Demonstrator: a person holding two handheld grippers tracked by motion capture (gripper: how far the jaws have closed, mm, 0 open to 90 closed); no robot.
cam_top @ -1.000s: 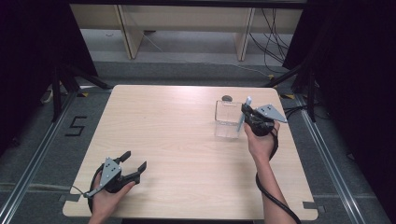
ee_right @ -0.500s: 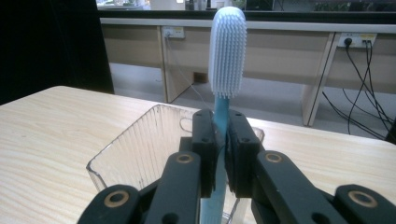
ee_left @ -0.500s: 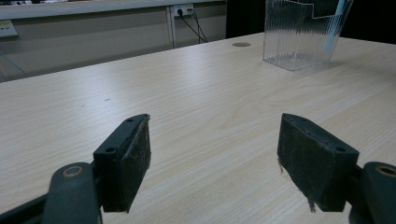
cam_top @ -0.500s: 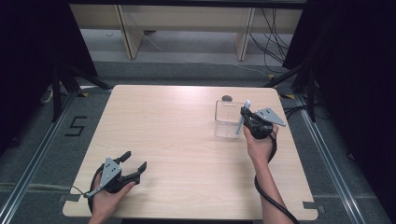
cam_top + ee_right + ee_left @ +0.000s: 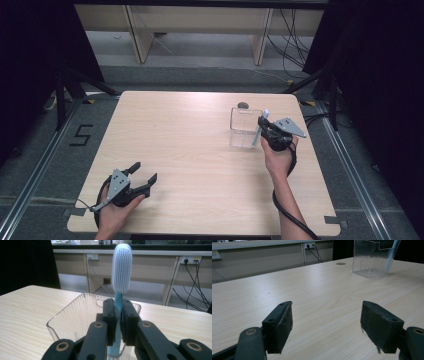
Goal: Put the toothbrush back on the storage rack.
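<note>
- Your right gripper [image 5: 117, 322] is clamped on toothbrush [image 5: 121, 277], upright, lower end inside clear holder [image 5: 75, 317]; release not yet done.
- Left gripper [image 5: 327, 322]: open, idle on bench [image 5: 190, 150].

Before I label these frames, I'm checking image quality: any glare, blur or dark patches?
High view: even light on the table, black at both sides. Left gripper view: near pads slightly soft, clear container cut off at the top. Right gripper view: toothbrush sharp, the room behind it hazy.
</note>
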